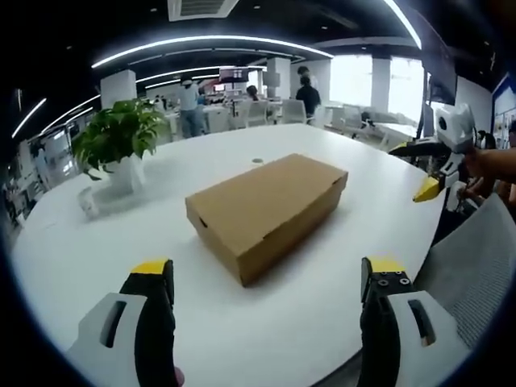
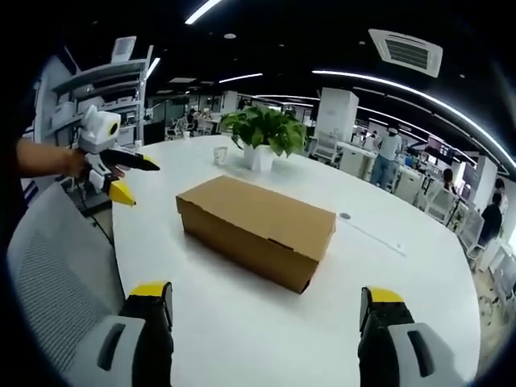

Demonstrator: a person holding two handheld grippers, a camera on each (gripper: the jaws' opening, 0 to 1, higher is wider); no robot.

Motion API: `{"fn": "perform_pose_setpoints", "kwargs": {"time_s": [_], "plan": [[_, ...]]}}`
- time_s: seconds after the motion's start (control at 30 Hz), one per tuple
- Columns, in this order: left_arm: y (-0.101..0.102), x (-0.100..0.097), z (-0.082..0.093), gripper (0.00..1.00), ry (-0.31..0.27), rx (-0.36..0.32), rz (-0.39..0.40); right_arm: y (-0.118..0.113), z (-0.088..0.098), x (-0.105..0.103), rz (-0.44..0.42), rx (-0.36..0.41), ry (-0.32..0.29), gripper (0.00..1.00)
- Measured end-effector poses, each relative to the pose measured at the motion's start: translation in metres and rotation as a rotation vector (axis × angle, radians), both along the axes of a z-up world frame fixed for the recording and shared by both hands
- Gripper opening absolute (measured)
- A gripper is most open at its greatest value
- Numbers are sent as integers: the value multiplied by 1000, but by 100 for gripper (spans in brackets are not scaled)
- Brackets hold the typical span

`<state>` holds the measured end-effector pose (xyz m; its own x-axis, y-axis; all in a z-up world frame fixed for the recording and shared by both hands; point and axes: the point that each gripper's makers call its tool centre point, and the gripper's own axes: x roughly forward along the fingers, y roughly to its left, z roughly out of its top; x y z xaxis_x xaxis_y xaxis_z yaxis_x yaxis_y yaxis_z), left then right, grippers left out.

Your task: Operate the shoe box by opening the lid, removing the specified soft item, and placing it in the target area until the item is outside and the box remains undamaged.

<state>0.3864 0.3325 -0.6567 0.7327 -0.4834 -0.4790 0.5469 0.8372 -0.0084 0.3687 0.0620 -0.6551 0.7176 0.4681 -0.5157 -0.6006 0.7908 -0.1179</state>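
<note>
- Open-plan office space surrounds a large round white table (image 1: 266, 322), with people and desks well back under long ceiling lights.
- The shoe box (image 1: 266, 211) lies flat near the table's middle, lid closed and seated square, so the soft item inside is hidden.
- A potted plant (image 1: 119, 141) stands beyond the box with a small cup (image 2: 219, 156) near it, both apart from the box and unlikely to hinder opening it.
- The left gripper (image 1: 266, 278) hangs short of the box, jaws spread wide and empty.
- The right gripper (image 2: 266, 302) faces the box from the other side, also spread and holding nothing; I judge the two are set to steady the base and lift the lid.
- A grey chair (image 2: 56, 274) sits at the table's edge beside the person.
</note>
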Motion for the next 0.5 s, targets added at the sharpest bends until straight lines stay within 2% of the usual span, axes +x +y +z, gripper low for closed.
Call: {"fn": "perform_pose_setpoints", "kwargs": {"time_s": [0.5], "plan": [[-4,9,-7,94,17,2,3,6,-3,12,43,12,-5,95]]}}
